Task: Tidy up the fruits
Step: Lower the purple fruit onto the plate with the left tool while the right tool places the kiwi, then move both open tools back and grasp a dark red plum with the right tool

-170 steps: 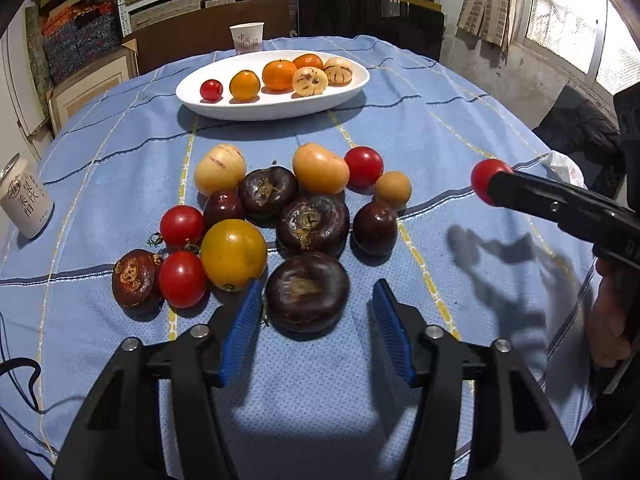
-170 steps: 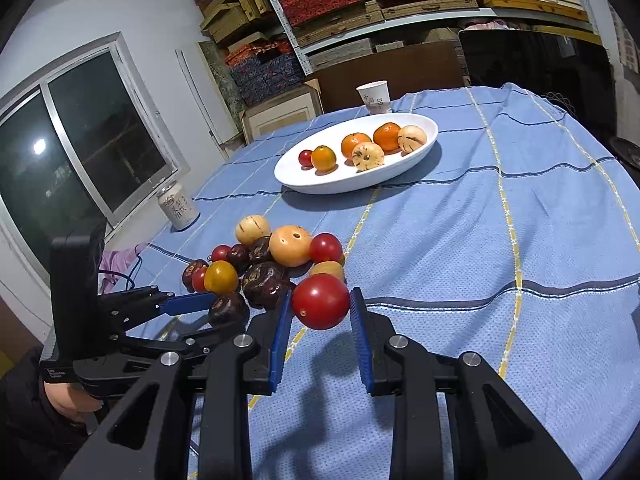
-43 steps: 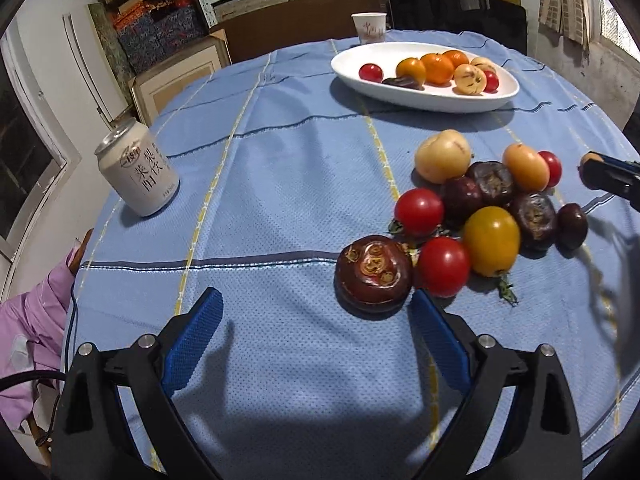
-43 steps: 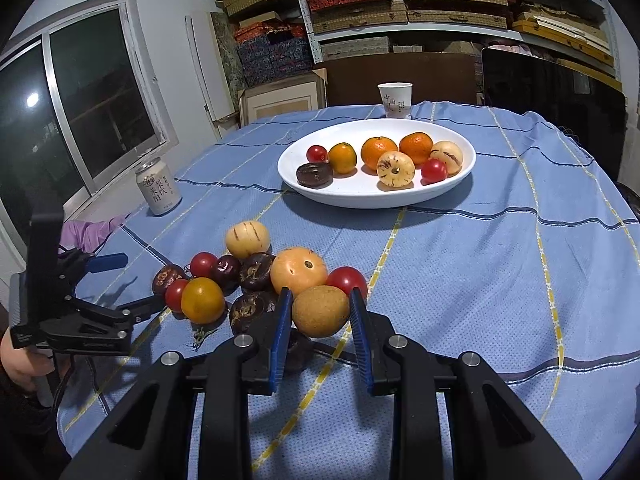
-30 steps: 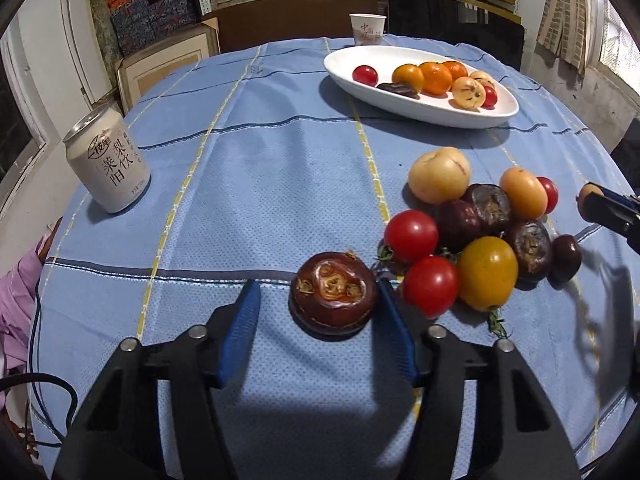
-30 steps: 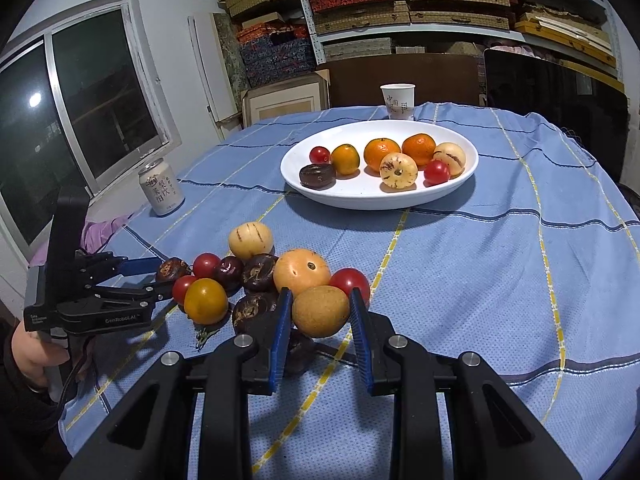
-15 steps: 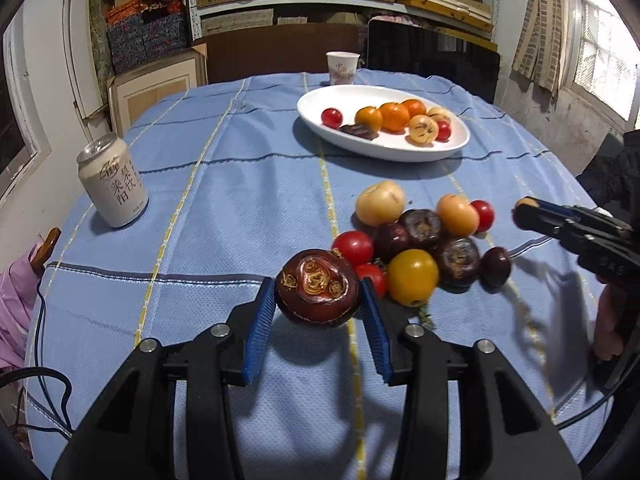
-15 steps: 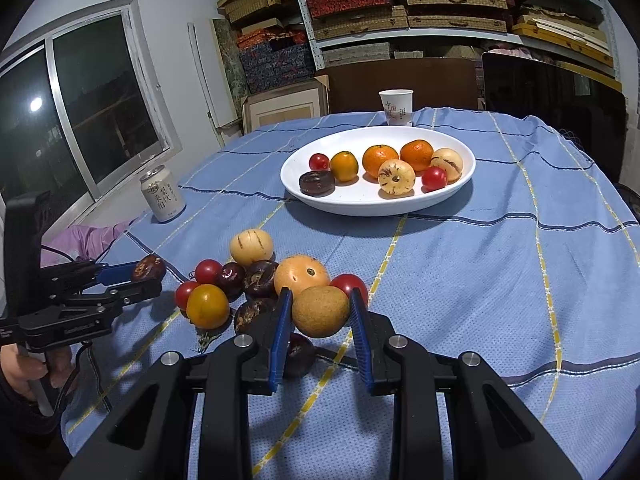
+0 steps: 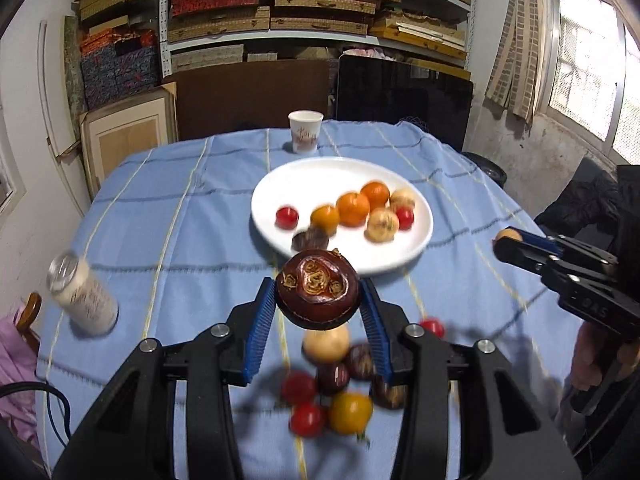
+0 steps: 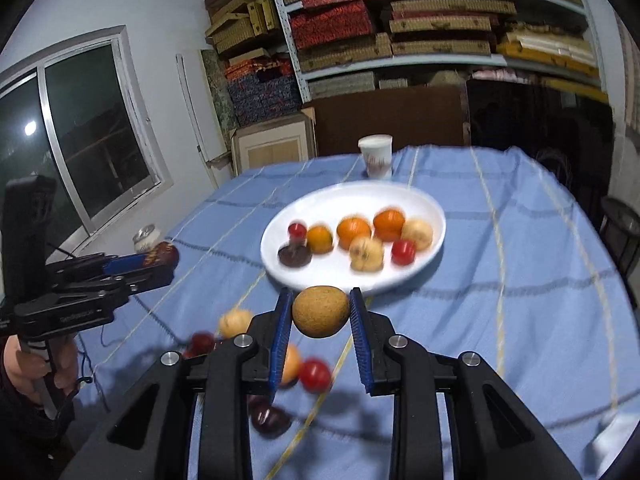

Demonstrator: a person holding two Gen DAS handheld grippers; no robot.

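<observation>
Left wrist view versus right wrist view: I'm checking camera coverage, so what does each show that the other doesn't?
Only the left wrist view shows the yellow fruit in the pile and the dark fruit's top. Only the right wrist view shows the dark window and the brown fruit close up. Both show the white plate, paper cup, drink can and blue tablecloth.

left wrist view: sits behind the left gripper [image 9: 318,312], looks forward and down across the blue checked tablecloth [image 9: 192,208], raised above it
right wrist view: same, behind the right gripper [image 10: 320,314], aimed from further right
shared: oval white plate [image 9: 416,248] [image 10: 434,256], white paper cup [image 9: 305,132] [image 10: 375,157], shelves of boxes [image 9: 320,4] [image 10: 440,8]
cross-view: each camera catches the other gripper at its frame edge
</observation>
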